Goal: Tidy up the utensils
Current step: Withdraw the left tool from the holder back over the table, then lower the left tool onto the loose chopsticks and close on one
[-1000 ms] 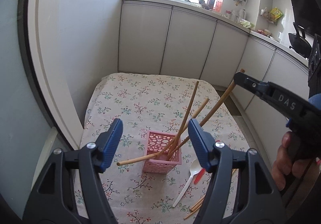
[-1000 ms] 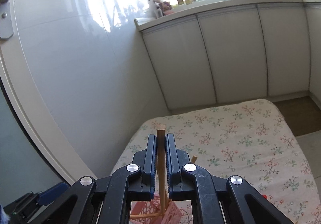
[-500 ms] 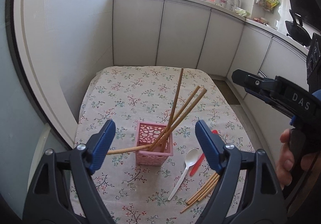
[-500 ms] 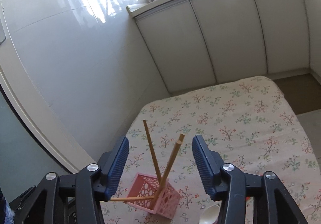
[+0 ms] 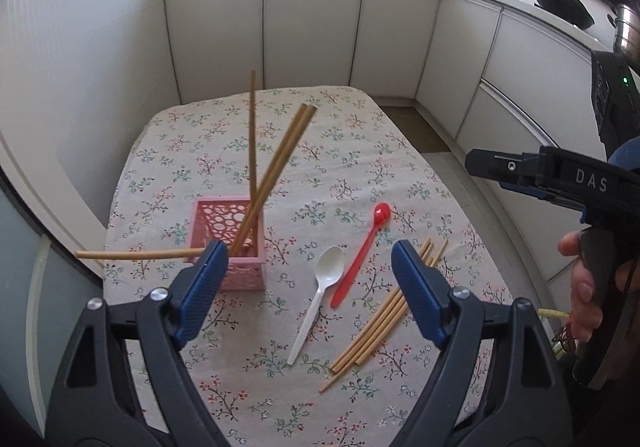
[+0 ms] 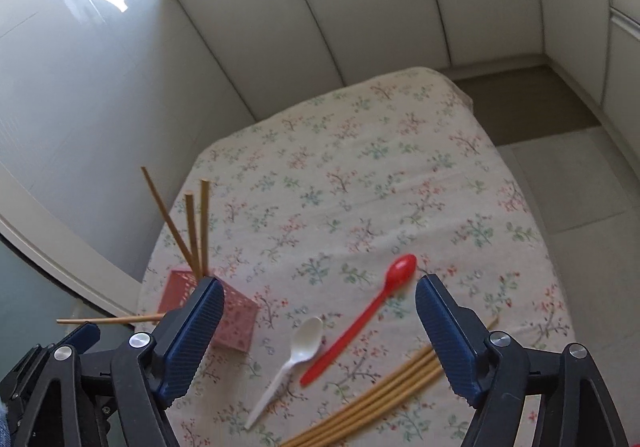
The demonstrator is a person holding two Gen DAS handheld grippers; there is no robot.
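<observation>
Both grippers gape wide, holding nothing. Between the right gripper's (image 6: 320, 331) jaws lie the white spoon (image 6: 298, 351) and red spoon (image 6: 372, 305) — loose chopsticks (image 6: 384, 395) under its right jaw, pink basket (image 6: 236, 317) behind its left. The left gripper (image 5: 308, 287) frames the same spoons.

Pink basket (image 5: 230, 243), red spoon (image 5: 360, 251), white spoon (image 5: 320, 301), floral tablecloth (image 5: 344, 151).

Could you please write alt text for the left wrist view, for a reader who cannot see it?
A pink basket holding four wooden chopsticks stands on a floral tablecloth, seen between the open left gripper. To its right lie a white spoon, a red spoon and loose chopsticks; the right gripper hangs at the right edge.
</observation>
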